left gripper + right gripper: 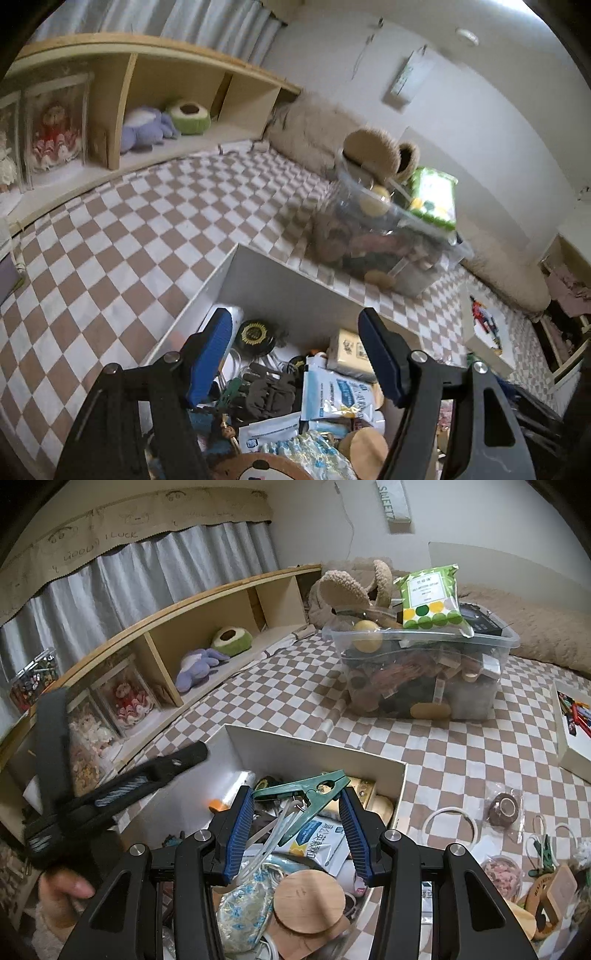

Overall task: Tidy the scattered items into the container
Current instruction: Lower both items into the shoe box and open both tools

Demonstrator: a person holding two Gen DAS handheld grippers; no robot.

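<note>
A white cardboard box (314, 751) sits on the checkered bedspread, full of small items. It also shows in the left wrist view (258, 273). My right gripper (295, 808) is above the box with a green clothes peg (306, 786) lying across its fingertips, a white cord hanging from the peg; the jaws stand apart. My left gripper (295, 354) is open and empty over the box, above a black round tin (255, 336) and a blue-white packet (336, 395). The left tool shows at the left of the right wrist view (110, 794).
A clear plastic bin (424, 672) packed with things stands further back. Loose items lie right of the box: a white ring (448, 823), a wrapped brown roll (504, 806), a small green clip (545, 853). A wooden shelf (207, 627) with plush toys runs along the left.
</note>
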